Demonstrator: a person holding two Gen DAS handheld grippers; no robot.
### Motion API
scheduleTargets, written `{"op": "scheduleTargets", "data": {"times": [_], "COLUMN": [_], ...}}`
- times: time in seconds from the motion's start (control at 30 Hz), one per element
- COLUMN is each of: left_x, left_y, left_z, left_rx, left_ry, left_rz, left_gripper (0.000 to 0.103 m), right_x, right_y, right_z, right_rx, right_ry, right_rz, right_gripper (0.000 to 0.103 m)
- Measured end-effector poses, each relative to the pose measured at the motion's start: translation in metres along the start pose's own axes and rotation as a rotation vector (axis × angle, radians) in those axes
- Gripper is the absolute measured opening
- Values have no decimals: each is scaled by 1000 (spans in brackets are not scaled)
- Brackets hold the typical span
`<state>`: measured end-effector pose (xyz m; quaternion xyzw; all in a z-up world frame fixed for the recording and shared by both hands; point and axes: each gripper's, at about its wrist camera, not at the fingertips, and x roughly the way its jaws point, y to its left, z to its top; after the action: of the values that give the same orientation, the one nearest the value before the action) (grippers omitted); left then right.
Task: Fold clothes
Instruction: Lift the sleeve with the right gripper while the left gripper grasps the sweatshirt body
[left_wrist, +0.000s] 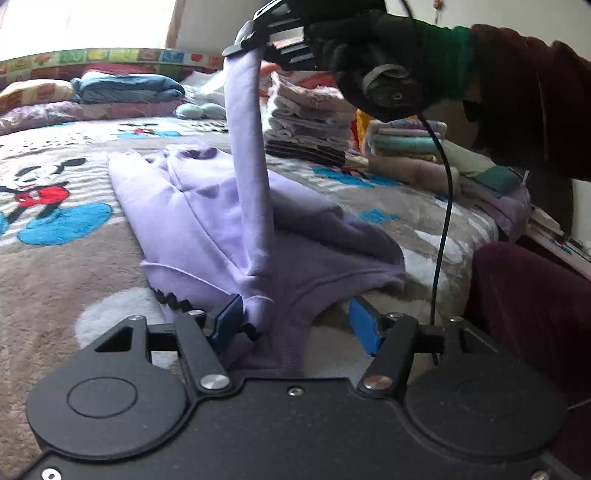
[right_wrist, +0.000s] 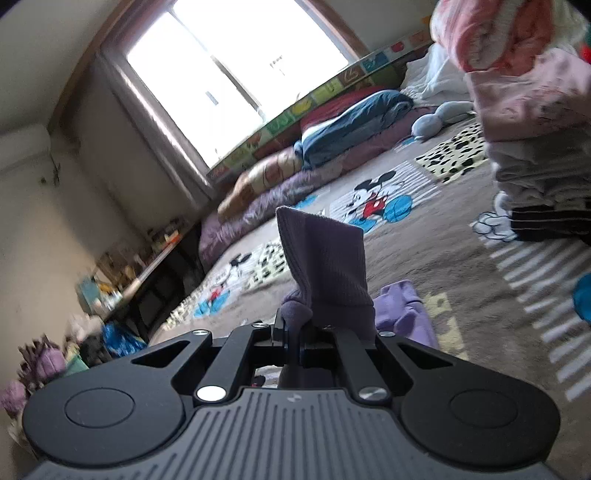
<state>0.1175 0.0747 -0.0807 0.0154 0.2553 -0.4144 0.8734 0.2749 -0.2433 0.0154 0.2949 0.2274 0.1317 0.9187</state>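
Note:
A lilac sweatshirt (left_wrist: 207, 206) lies spread on the cartoon-print bedspread (left_wrist: 55, 229). One of its sleeves (left_wrist: 251, 177) is pulled straight up from the body. My right gripper (left_wrist: 242, 46), held in a black-gloved hand, is shut on the sleeve's ribbed cuff high above the garment. In the right wrist view the cuff (right_wrist: 325, 266) sticks out past the right gripper (right_wrist: 295, 332). My left gripper (left_wrist: 297, 325) sits low at the near hem, open. Its blue pads (left_wrist: 365, 330) stand apart with the sleeve's base and hem between them.
A tall stack of folded clothes (left_wrist: 310, 122) and a lower pile (left_wrist: 406, 144) stand behind the sweatshirt. Pillows and a blue folded blanket (left_wrist: 129, 88) line the far edge under the window (right_wrist: 240, 74). A dark red sleeve (left_wrist: 535, 92), a leg (left_wrist: 535, 314) and a cable (left_wrist: 445, 221) fill the right.

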Motion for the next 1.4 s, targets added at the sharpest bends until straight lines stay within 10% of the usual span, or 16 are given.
{"op": "scheduleTargets", "data": {"times": [0.3,0.7,1.4], "left_x": [0,-11,-17], "left_y": [23,34,106], "left_z": [0,-2,-34], "left_rx": [-194,-283,-830], "left_ry": [-16,-34,-68], "left_rz": [46,5,-245], "left_gripper": [16,18,16], "right_x": [42,85,182], "right_y": [41,56,56], "right_z": [3,-4,-32], "right_rx": [-101,-134,-260], "right_ry": [71,118,339], "right_rz": [-40,-85,-219], "right_gripper": [7,7,7]}}
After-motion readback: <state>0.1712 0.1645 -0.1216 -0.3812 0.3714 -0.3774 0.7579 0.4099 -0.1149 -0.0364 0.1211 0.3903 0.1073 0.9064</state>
